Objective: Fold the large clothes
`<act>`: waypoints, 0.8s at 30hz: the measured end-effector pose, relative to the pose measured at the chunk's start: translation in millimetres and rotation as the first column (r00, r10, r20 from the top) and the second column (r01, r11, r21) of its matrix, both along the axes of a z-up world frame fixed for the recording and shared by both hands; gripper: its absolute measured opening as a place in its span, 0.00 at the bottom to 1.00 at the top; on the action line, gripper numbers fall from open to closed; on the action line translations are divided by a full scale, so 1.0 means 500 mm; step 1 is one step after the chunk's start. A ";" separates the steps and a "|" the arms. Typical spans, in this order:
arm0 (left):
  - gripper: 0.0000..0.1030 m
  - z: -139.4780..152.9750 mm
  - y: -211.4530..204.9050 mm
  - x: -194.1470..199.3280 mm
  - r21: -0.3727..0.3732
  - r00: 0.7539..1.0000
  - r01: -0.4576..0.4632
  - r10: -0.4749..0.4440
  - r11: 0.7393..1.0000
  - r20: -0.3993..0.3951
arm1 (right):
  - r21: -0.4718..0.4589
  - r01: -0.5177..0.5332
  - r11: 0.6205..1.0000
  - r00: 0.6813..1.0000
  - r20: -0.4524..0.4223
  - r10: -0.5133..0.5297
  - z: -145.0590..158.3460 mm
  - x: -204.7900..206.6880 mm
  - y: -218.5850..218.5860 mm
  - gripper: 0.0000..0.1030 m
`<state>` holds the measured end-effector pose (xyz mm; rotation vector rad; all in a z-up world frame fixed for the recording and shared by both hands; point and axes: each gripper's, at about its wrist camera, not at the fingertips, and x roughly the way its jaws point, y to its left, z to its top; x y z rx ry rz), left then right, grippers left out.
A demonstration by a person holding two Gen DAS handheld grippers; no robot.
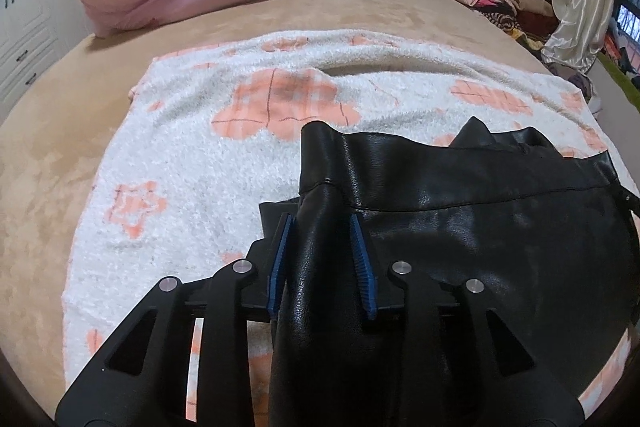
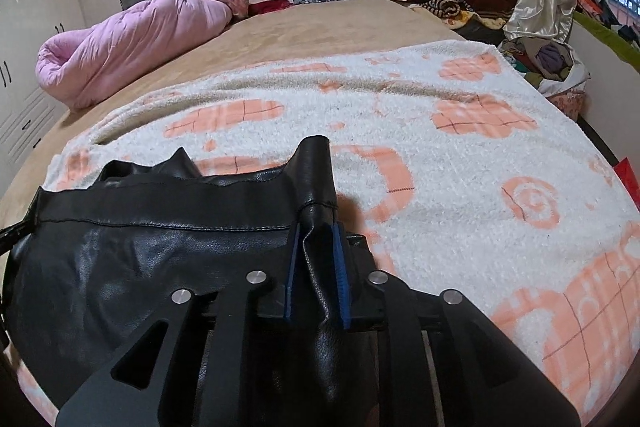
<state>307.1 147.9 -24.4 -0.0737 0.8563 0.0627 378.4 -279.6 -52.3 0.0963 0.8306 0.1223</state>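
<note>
Left wrist view: my left gripper [image 1: 322, 247] straddles a raised fold at the corner of the black leather garment [image 1: 480, 227], which lies on the white-and-peach fleece blanket [image 1: 192, 155] spread over the bed. The blue pads [image 1: 362, 259] stand slightly clear of the fold on both sides, so I read the jaws as released, leather merely between them.

Right wrist view: the right gripper [image 2: 316, 255] sits on the opposite corner of the garment [image 2: 140, 247]; the gap is narrower and the leather bunches between the pads [image 2: 341, 267], but whether they press on it I cannot tell.

This leather looks heavy, slick and fairly stiff, so I judge it will hold broad creases and may slide off smooth pads. Best hold: the stitched hem corners.
</note>
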 end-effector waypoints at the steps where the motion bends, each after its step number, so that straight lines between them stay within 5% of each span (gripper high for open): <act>1: 0.23 0.002 0.000 0.000 0.001 1.000 0.000 0.000 1.000 0.000 | 0.006 0.003 1.000 1.000 0.000 -0.003 0.002 -0.001 -0.002 0.17; 4: 0.24 0.011 0.002 -0.003 0.002 1.000 -0.008 0.008 1.000 0.002 | 0.017 0.025 1.000 1.000 -0.003 -0.025 0.008 -0.005 -0.010 0.34; 9: 0.53 0.025 0.007 -0.007 0.006 1.000 -0.023 0.022 1.000 0.017 | 0.063 0.049 0.997 0.999 -0.013 -0.048 0.012 -0.012 -0.025 0.60; 15: 0.86 0.051 0.010 -0.018 0.008 0.998 -0.035 0.035 0.999 0.044 | 0.112 0.041 0.993 0.999 -0.008 -0.041 0.029 -0.034 -0.030 0.74; 24: 0.91 0.091 0.018 -0.055 -0.018 0.996 -0.049 0.050 0.999 0.069 | 0.128 0.002 0.992 1.000 0.026 -0.006 0.073 -0.089 -0.016 0.83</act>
